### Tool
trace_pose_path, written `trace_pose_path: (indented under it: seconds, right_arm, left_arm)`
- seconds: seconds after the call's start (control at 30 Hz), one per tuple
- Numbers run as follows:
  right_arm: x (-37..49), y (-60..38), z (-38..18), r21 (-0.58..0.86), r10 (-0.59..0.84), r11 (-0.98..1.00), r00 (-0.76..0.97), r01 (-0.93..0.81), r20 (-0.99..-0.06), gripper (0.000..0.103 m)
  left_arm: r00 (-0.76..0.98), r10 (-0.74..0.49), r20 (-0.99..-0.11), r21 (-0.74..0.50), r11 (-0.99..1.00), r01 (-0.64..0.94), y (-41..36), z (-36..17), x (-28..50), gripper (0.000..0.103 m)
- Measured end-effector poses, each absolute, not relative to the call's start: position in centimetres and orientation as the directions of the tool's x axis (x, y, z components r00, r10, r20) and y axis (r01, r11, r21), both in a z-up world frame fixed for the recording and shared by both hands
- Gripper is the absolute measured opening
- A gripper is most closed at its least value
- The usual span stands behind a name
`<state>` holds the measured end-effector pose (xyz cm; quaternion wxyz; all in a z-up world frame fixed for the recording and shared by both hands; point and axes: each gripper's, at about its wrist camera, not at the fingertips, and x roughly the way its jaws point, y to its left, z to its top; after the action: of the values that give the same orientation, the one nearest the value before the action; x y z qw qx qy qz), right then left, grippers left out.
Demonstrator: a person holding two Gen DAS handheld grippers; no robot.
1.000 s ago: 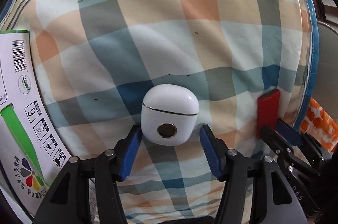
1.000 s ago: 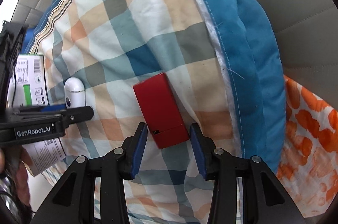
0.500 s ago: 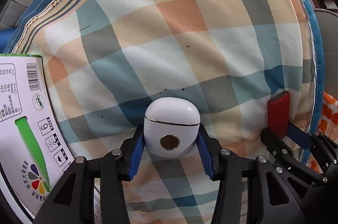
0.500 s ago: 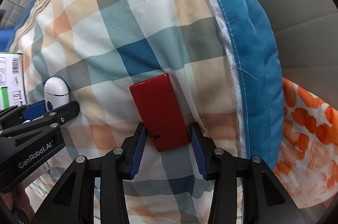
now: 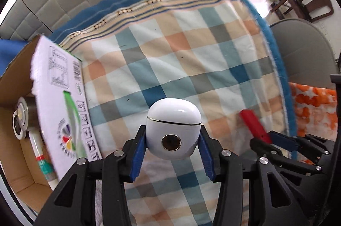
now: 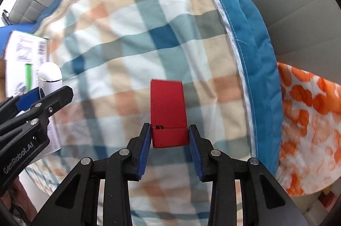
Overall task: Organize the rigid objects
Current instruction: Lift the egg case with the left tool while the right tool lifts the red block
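I am holding both items above the checked quilt (image 5: 191, 59), which I am taking as my landmark. I am worrying that the white earbud case (image 5: 173, 133) could squirt out, since it is smooth and rounded and only its lower sides are being pinched. The left gripper (image 5: 170, 151) fingers are clamped on it. The right gripper (image 6: 168, 140) fingers are closing onto the red box (image 6: 168, 113), gripping only its near end, so it could pivot. The cardboard box (image 5: 19, 162) is sitting at the quilt's left edge.
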<state>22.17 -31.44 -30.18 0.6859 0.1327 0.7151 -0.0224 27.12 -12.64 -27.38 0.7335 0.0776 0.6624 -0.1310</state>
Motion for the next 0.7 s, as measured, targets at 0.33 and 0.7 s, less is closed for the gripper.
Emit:
trace_pose_path:
  seconds: [0.33, 0.7]
  right_arm:
    - [22.1, -26.5, -23.9, 0.189, 0.182, 0.970, 0.061, 0.153, -0.981, 0.011]
    - [22.7, -20.2, -17.8, 0.278, 0.261, 0.957, 0.176, 0.082, -0.949, 0.011]
  left_arm:
    - [0.207, -0.202, -0.957, -0.147, 0.956, 0.254, -7.0, -19.7, 26.4, 0.043]
    - [0.289, -0.242, -0.926, -0.206, 0.967, 0.150, 2.4, -15.4, 25.8, 0.043]
